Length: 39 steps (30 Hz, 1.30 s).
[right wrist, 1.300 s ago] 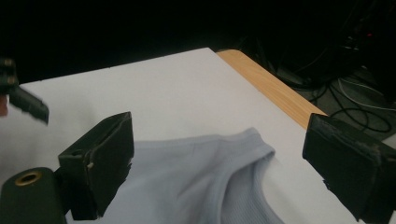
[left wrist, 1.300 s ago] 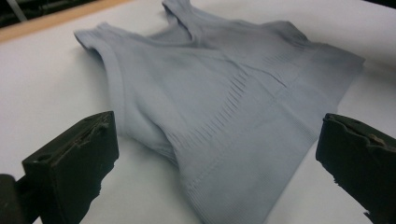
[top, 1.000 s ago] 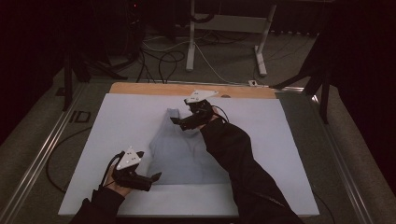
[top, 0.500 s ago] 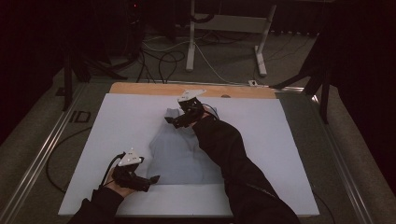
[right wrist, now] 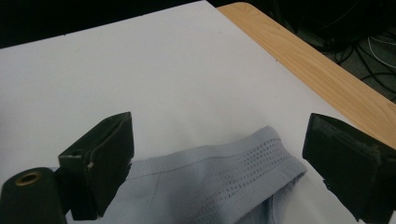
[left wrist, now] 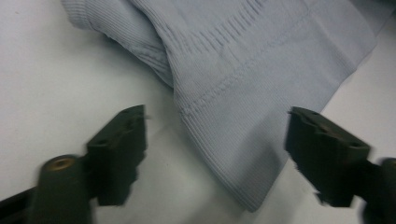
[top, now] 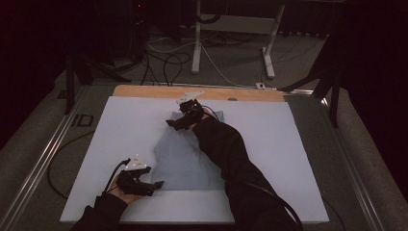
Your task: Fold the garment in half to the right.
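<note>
A pale blue ribbed knit garment (top: pixel 185 154) lies spread near the middle of the white board (top: pixel 298 159) that covers the wooden surface (top: pixel 144 90), one end toward the far edge and its hem toward the person.

The left tool (top: pixel 156 185) sits low at the near left corner of the garment. Its jaws have just been closing, yet in the left gripper view they stand apart on either side of the hem corner (left wrist: pixel 252 186) with the cloth between them and neither pad pressing on it, so nothing is gripped.

The right tool (top: pixel 174 123) reaches across to the far end of the garment. In the right gripper view its jaws stand wide open, one on each side of the ribbed band with small perforations (right wrist: pixel 247 175), hovering just above it and holding nothing.

By my reading, the work is at its very start: the garment lies roughly flat with a few creases and one fold at the near left, and both tools are only lining up on opposite ends. Closing on the fabric at both ends, then lifting, folding or straightening, all seems left to do.
</note>
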Motion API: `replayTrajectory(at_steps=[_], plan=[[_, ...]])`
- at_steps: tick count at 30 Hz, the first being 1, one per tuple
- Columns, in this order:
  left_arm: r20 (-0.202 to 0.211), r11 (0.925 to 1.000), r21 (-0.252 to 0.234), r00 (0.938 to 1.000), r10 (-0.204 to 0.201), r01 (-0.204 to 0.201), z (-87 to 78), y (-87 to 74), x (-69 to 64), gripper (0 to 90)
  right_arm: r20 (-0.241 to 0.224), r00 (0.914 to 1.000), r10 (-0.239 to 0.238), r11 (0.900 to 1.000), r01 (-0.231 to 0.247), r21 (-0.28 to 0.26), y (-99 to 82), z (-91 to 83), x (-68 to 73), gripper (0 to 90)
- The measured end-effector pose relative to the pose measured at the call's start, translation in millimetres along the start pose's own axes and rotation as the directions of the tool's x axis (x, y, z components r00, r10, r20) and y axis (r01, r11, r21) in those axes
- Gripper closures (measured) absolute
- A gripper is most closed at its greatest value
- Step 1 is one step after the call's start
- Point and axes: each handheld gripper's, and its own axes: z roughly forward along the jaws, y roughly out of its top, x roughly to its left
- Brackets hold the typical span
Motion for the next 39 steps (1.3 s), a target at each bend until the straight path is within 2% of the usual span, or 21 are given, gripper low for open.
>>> replayTrajectory(at_steps=[1, 3, 6, 8, 13, 16, 18, 19, 22, 24, 27, 30, 39], plan=[[0.021, 1.0, 0.008, 0.9998, 0.002, -0.002, 1.4, 0.4, -0.4, 31.9, -0.001, 1.0, -0.001, 1.0, 0.001, 0.003, 0.2, 0.6, 0.0, 9.0], [0.005, 0.9996, 0.018, 0.9998, 0.021, -0.021, 4.6, 1.1, -5.1, 35.1, -0.003, 1.0, 0.009, 1.0, -0.009, 0.003, 0.3, 1.6, -0.4, 9.0], [-0.022, 0.9986, 0.025, 0.9987, 0.047, -0.046, 6.3, 2.0, -10.9, 40.5, -0.002, 1.0, -0.004, 1.0, 0.004, 0.007, 0.8, 4.2, -0.5, 9.0], [-0.035, 0.9988, 0.023, 0.9984, 0.043, -0.042, 6.1, 1.6, -12.9, 47.4, -0.002, 1.0, 0.0, 0.9999, 0.0, 0.013, 1.3, 5.5, -0.6, 9.0], [-0.054, 0.9969, 0.038, 0.996, 0.071, -0.069, 6.0, 0.9, -23.0, 60.9, -0.008, 1.0, 0.002, 1.0, -0.002, 0.009, 3.4, 9.2, 0.9, 9.0], [-0.057, 0.9949, 0.053, 0.9944, 0.089, -0.086, 5.6, 2.2, -29.1, 72.9, -0.011, 0.9999, -0.008, 0.9999, 0.008, 0.012, 3.8, 10.9, 1.2, 9.0], [-0.053, 0.9947, 0.052, 0.9944, 0.091, -0.089, 5.4, 4.1, -30.3, 82.7, -0.013, 0.9999, 0.002, 0.9999, -0.002, 0.014, 3.7, 12.3, 0.8, 9.0], [-0.051, 0.9961, 0.051, 0.9959, 0.075, -0.072, 5.7, 5.1, -29.8, 84.6, -0.012, 0.9999, 0.009, 0.9998, -0.009, 0.016, 3.8, 12.6, 0.6, 9.0], [-0.025, 0.999, 0.031, 0.9991, 0.034, -0.033, 2.5, 8.7, -26.2, 86.5, -0.014, 0.9999, 0.004, 0.9998, -0.003, 0.022, 5.2, 13.8, -0.5, 9.0], [-0.012, 0.9997, 0.013, 0.9997, 0.02, -0.02, -0.8, 11.1, -25.7, 86.7, -0.017, 0.9997, 0.019, 0.9996, -0.019, 0.019, 6.3, 14.8, -2.4, 9.0], [-0.003, 0.9993, -0.008, 0.9993, 0.036, -0.036, -4.2, 14.0, -27.2, 86.8, -0.003, 1.0, 0.007, 0.9996, -0.007, 0.026, 8.8, 16.8, -5.9, 9.5], [0.003, 0.9991, -0.011, 0.9991, 0.041, -0.041, -4.1, 15.3, -28.5, 86.8, 0.013, 0.9995, 0.03, 0.9991, -0.03, 0.029, 11.8, 19.6, -12.3, 9.5], [-0.002, 0.9984, -0.03, 0.9988, 0.048, -0.048, -5.0, 18.2, -29.1, 86.8, 0.013, 0.9964, 0.083, 0.9949, -0.084, 0.056, 15.9, 34.7, -21.9, 9.3]])
